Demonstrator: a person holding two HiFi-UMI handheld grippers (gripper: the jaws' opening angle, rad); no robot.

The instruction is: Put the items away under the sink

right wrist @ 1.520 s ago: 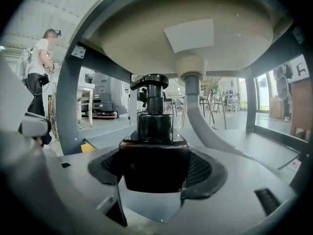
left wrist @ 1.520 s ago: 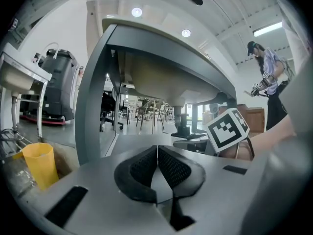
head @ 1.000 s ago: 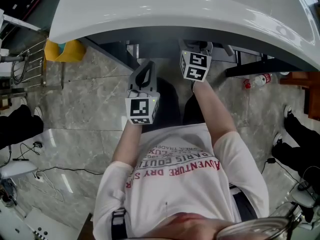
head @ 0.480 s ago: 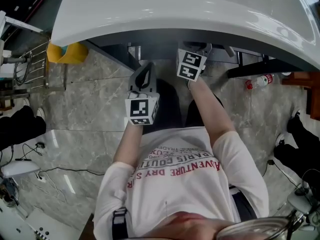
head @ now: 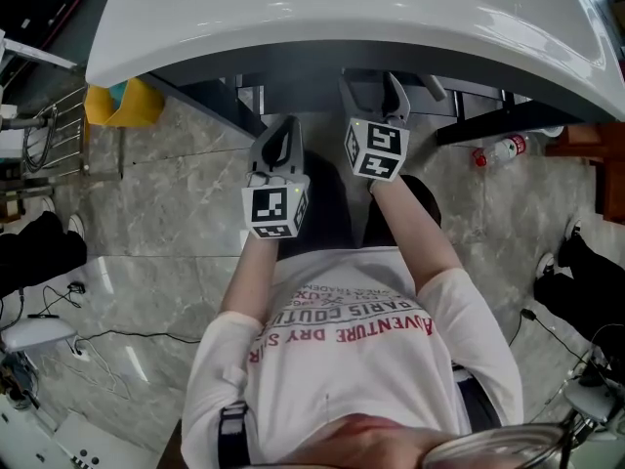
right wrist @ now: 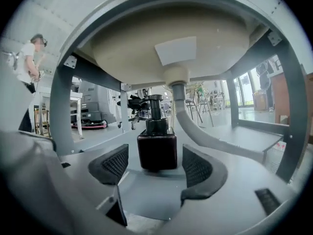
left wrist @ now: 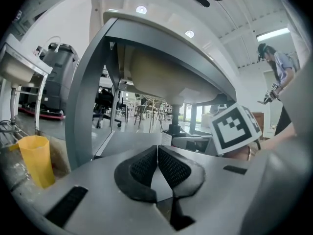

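Head view is looking steeply down at a person (head: 342, 360) in a white printed tee who's holding both tools out under the front edge of a white sink (head: 293, 18). The left gripper (head: 278, 145) is hanging a bit lower and closer to the body, and the right gripper (head: 374, 91) is reaching further in under the basin. A yellow cup (head: 122, 101) is sitting off to the left on the marble floor (head: 166, 213), and a plastic bottle (head: 498, 151) is lying on its side over on the right.

Left gripper view is showing its jaws pressed together with nothing between them. The right tool's marker cube (left wrist: 236, 128) is poking in from the right, and the yellow cup is showing at the lower left.

Right gripper view is where the action is: the jaws are spread wide, and a dark square pump bottle (right wrist: 156, 141) is standing upright right between them. There's a gap on each side, so neither pad is touching it. The bottle is sitting under the sink bowl, just in front of the drain pipe (right wrist: 179, 94), which is curving off to the right.
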